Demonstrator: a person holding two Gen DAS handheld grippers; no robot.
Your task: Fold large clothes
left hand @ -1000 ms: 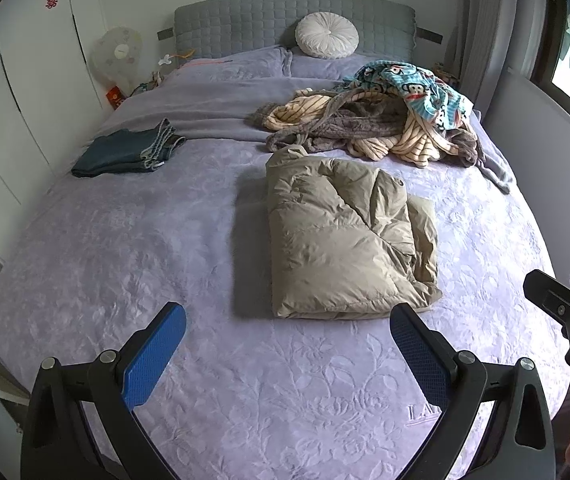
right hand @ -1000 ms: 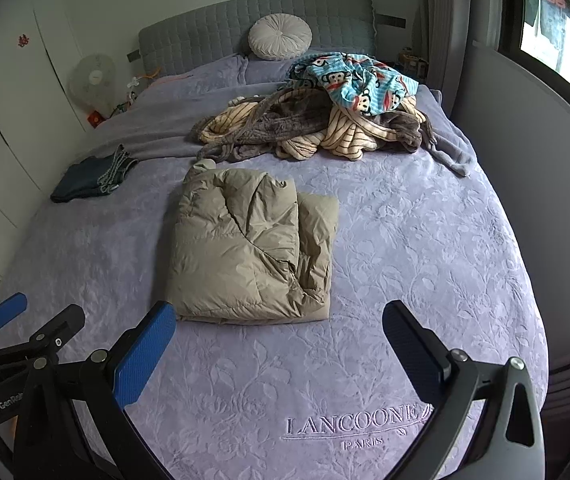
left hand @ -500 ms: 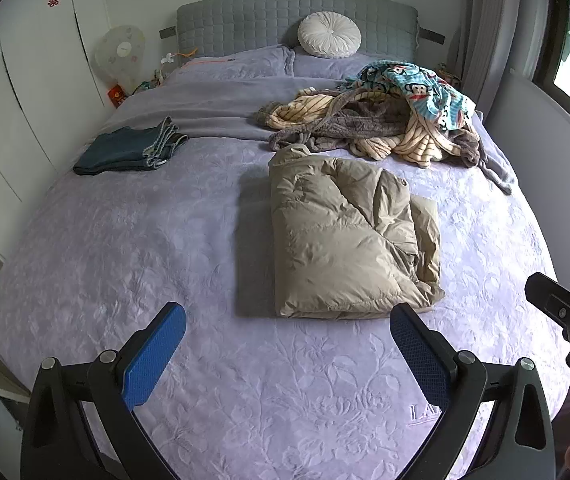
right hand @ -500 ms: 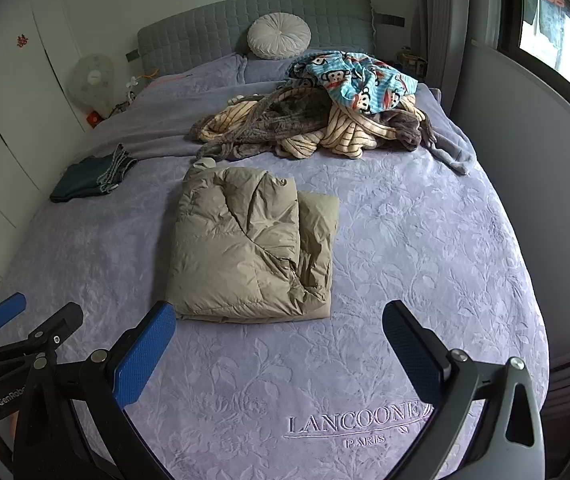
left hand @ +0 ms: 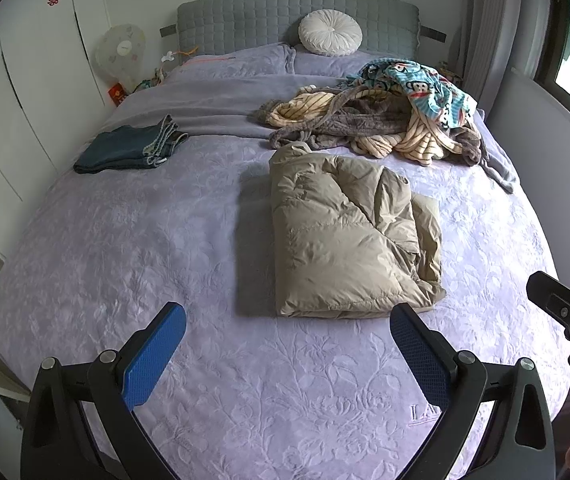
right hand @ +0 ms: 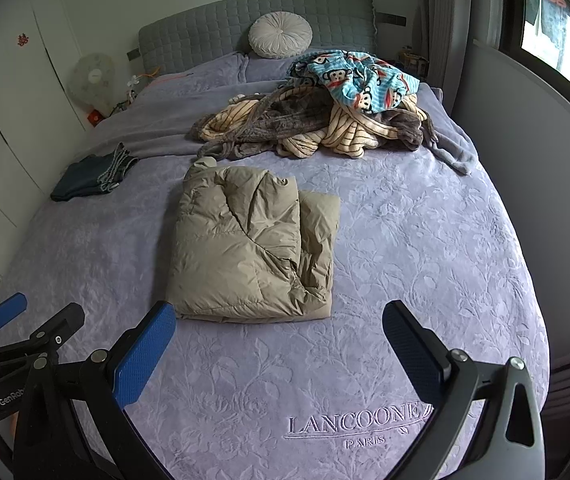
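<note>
A beige puffer jacket [left hand: 349, 240] [right hand: 253, 240] lies folded into a rectangle in the middle of the bed. My left gripper [left hand: 285, 344] hovers open over the bedspread just short of the jacket's near edge, holding nothing. My right gripper [right hand: 277, 340] is also open and empty, near the jacket's front right corner. In the right wrist view the left gripper [right hand: 33, 320] shows at the lower left. The right gripper's fingers [left hand: 557, 300] show at the left wrist view's right edge.
A heap of unfolded clothes [left hand: 381, 116] [right hand: 325, 112] lies behind the jacket near the headboard. Folded dark jeans [left hand: 129, 148] [right hand: 93, 174] rest at the bed's left side. The lilac bedspread [left hand: 125, 248] covers the bed. White wardrobes stand left, a grey wall panel [right hand: 525, 152] right.
Both views have crept slightly; the jacket sits a touch further right in the left wrist view. Both grippers stay open and nothing on the bed has moved.
</note>
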